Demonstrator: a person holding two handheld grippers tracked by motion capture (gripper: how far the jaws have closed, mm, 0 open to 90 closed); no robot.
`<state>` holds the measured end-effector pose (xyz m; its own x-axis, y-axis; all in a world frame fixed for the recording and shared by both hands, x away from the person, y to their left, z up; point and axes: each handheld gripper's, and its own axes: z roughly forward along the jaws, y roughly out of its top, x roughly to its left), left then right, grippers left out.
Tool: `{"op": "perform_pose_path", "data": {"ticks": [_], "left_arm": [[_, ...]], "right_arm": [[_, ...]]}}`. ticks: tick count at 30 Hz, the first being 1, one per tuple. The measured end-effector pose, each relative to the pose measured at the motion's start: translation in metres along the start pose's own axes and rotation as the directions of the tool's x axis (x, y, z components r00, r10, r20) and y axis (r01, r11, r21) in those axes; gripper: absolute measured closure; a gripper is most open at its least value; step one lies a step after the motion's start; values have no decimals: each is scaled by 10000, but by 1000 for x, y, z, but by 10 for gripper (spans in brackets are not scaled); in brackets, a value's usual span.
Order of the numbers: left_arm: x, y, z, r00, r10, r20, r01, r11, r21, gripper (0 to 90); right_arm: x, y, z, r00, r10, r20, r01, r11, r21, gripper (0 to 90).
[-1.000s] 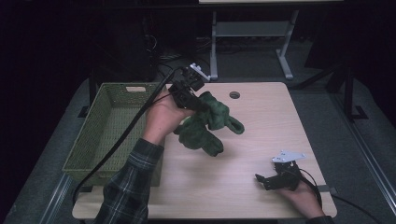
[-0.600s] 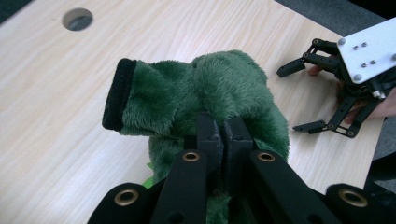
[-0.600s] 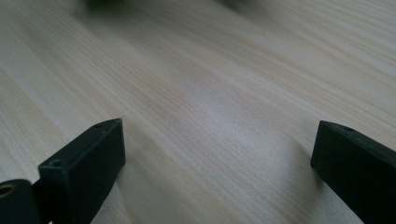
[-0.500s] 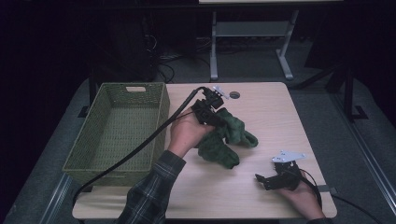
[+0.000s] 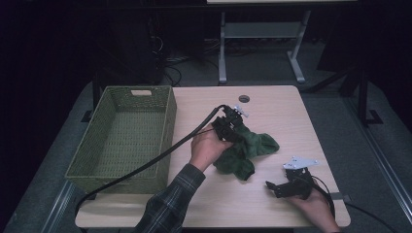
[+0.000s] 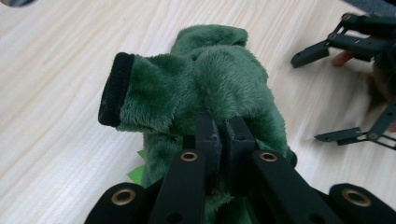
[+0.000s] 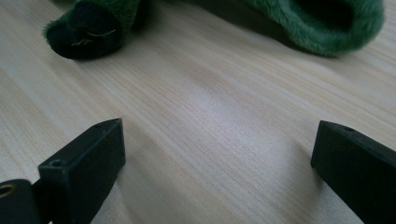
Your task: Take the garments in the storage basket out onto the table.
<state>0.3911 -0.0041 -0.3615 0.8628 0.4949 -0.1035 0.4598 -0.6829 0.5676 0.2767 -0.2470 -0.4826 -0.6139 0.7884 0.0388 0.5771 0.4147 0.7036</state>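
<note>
One green plush piece (image 5: 245, 150) lies at the centre of the high view, and one woven basket (image 5: 124, 133) sits at the left. Two grippers are there: the left gripper (image 5: 232, 127) at centre, the right gripper (image 5: 277, 188) at lower right. One wooden table (image 5: 291, 111) holds it all.

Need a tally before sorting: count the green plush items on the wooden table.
1. One green plush item lies mid-table, right of the woven green basket, pinched in the left gripper. Its folds may hide a second piece; I cannot tell.

Fuzzy green plush toy (image 6: 219, 79), matt pale wood-grain table (image 5: 272, 104), rough woven wicker basket (image 5: 167, 124).
</note>
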Motion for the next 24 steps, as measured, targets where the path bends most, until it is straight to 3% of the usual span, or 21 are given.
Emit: {"op": "perform_pose_path", "data": {"ticks": [4,9,12,18,24], "left_arm": [[2,-3,9,10000,78,39,-79,9999,147,831],[3,-4,11,9999,119,-31,-119,9999,59,638],[3,-5,6,9994,290,-186,-289,9996,80,525],[3,-11,-7,9987,162,-485,-177,9993,-316,363],[3,-22,-28,9947,159,-1018,-211,9985,-503,301]], "right_arm": [[0,0,0,10000,13,-10,-13,10000,-3,25],[0,0,0,10000,14,-10,-14,10000,0,25],[0,0,0,10000,8,-8,-8,10000,-2,25],[0,0,0,10000,-1,-8,1,10000,-5,25],[0,0,0,10000,1,-5,-1,10000,-5,25]]}}
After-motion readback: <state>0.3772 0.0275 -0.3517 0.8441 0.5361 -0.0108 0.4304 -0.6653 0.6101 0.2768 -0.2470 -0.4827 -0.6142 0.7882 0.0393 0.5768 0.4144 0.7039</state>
